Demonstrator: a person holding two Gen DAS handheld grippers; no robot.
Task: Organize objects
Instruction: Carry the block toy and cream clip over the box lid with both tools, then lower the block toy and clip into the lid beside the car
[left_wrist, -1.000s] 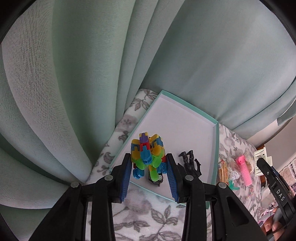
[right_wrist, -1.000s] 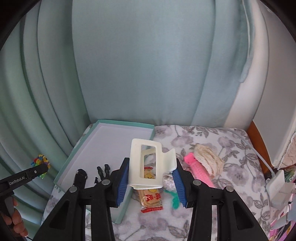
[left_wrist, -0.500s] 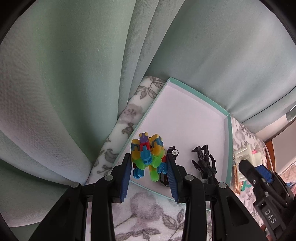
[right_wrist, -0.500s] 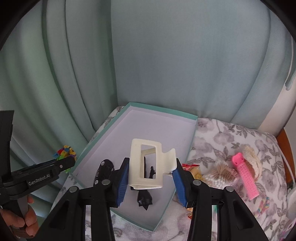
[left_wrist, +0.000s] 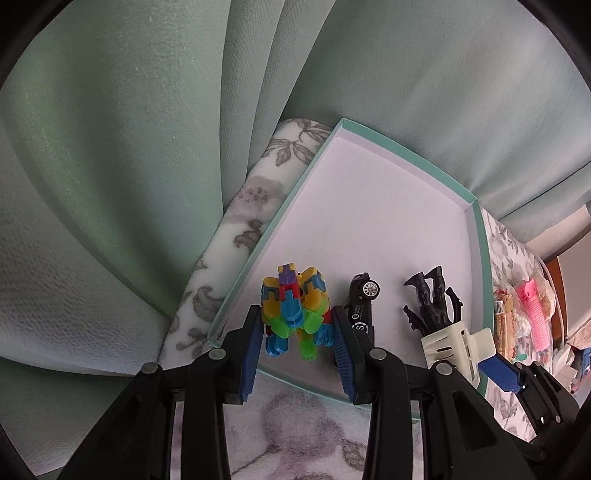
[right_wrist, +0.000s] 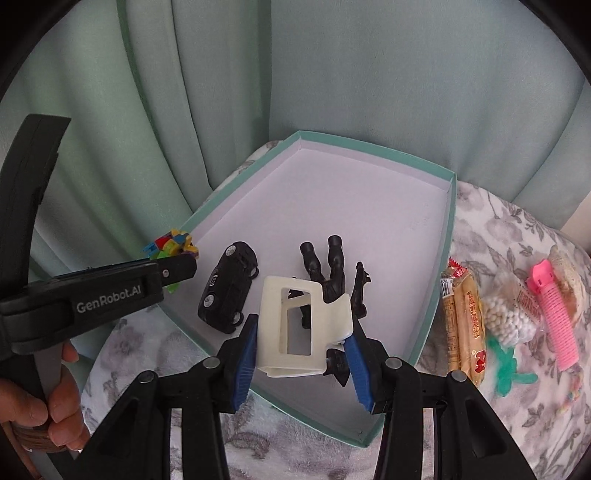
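Left wrist view: our left gripper (left_wrist: 298, 330) squeezes the colourful block toy (left_wrist: 295, 312) over the teal box (left_wrist: 391, 146) (near corner). Our right gripper (right_wrist: 301, 338) pinches a white hair clip (right_wrist: 303, 326) above the black figure (right_wrist: 328, 269).

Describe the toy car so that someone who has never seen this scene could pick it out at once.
Find the shallow teal-rimmed box with the pale floor, lying on the flowered blanket. On its floor, near the left wall, lies the toy car. It is glossy black like the figure beside it, but it alone has silver-hubbed wheels and a rounded body.
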